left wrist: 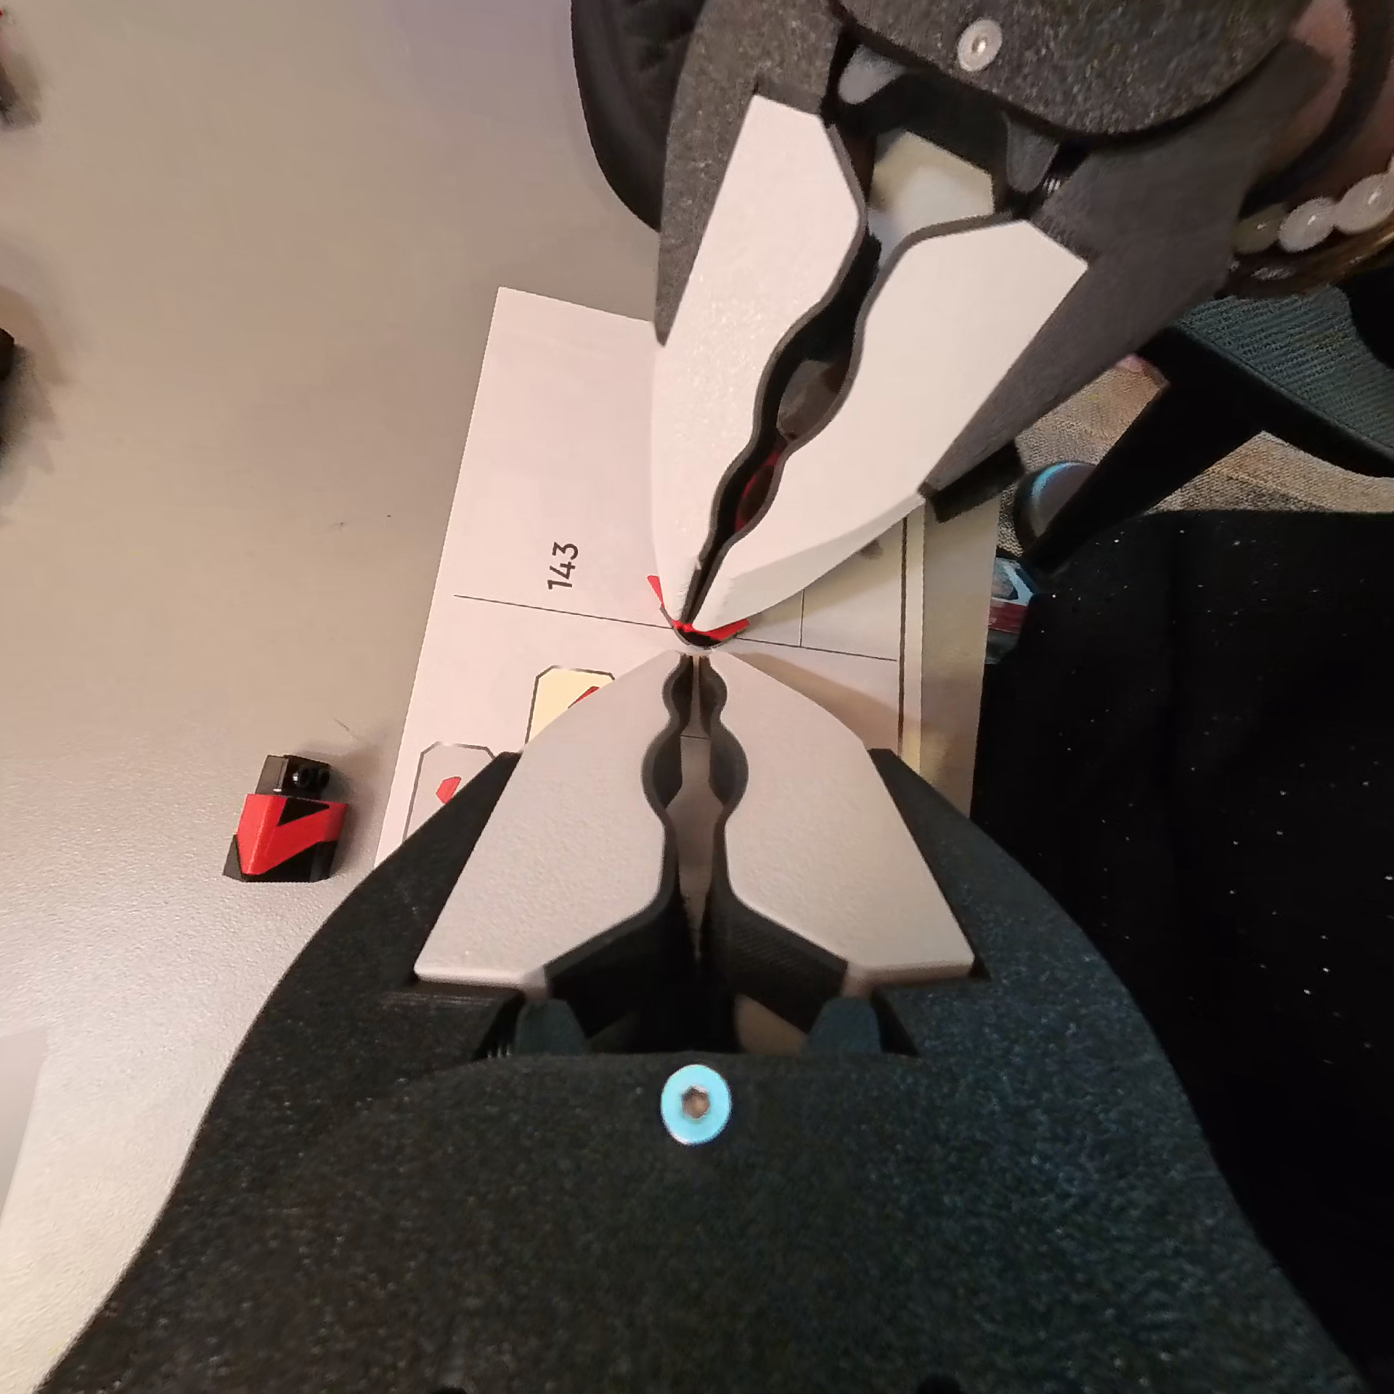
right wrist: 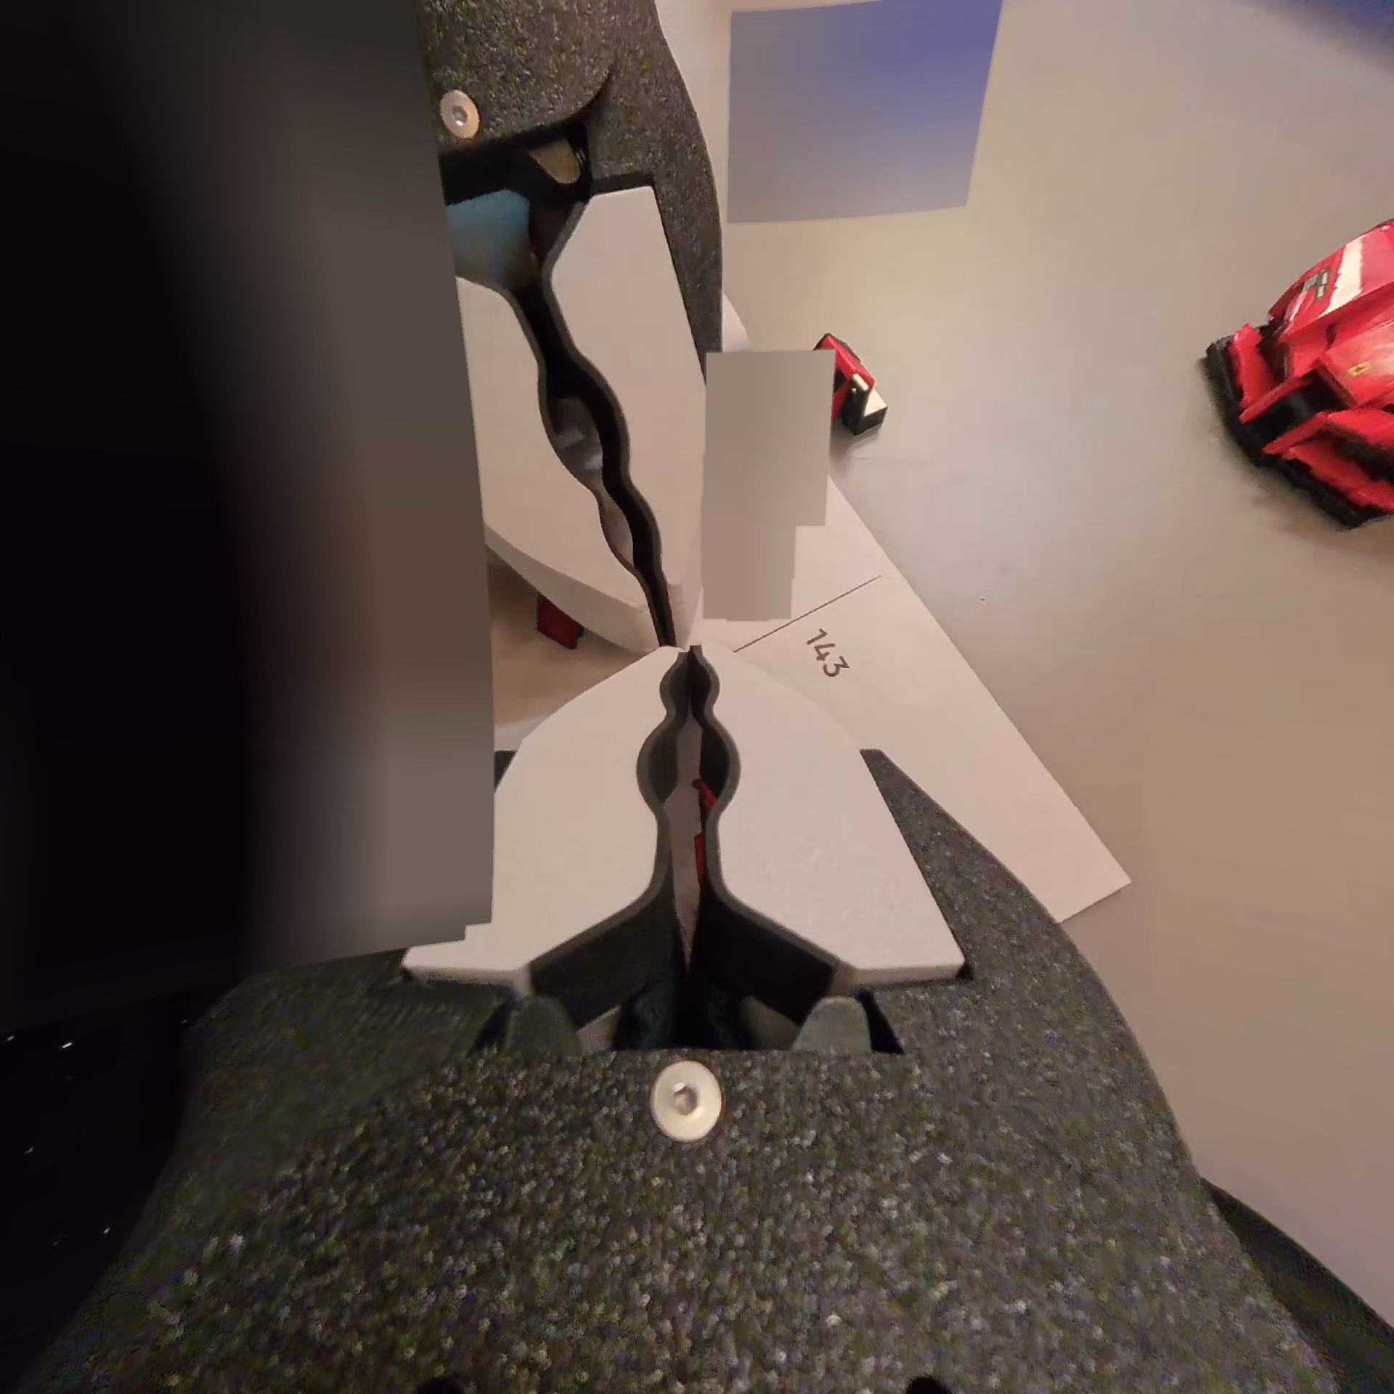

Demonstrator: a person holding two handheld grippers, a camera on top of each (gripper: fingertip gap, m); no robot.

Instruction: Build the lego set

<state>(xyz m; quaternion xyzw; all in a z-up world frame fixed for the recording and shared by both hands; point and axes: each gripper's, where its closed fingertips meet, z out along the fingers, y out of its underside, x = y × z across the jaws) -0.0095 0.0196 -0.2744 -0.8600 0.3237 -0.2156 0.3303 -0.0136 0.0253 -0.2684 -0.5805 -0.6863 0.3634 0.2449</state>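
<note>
My right gripper (left wrist: 698, 622) comes down from the top of the left wrist view, shut on a small red and black lego piece (left wrist: 716, 627) pinched at its tips. My left gripper (left wrist: 690, 660) is shut, tip to tip with it and touching or almost touching the piece; whether it grips the piece is hidden. Both hover just above a white instruction sheet (left wrist: 543, 452). In the right wrist view my right gripper (right wrist: 690, 655) meets the left gripper (right wrist: 667, 637) in the same way. The piece is hidden there.
A red and black lego block (left wrist: 290, 822) stands on the grey table (left wrist: 226, 377), left of the sheet; it also shows in the right wrist view (right wrist: 860, 388). A partly built red lego car (right wrist: 1312, 392) sits at the far right. A black chair (left wrist: 1207, 452) stands beyond the table edge. Both grippers' tips are close together, under 4 cm apart. From either gripper's tips it is about 15 cm to the partly built red lego car (right wrist: 1312, 392).
</note>
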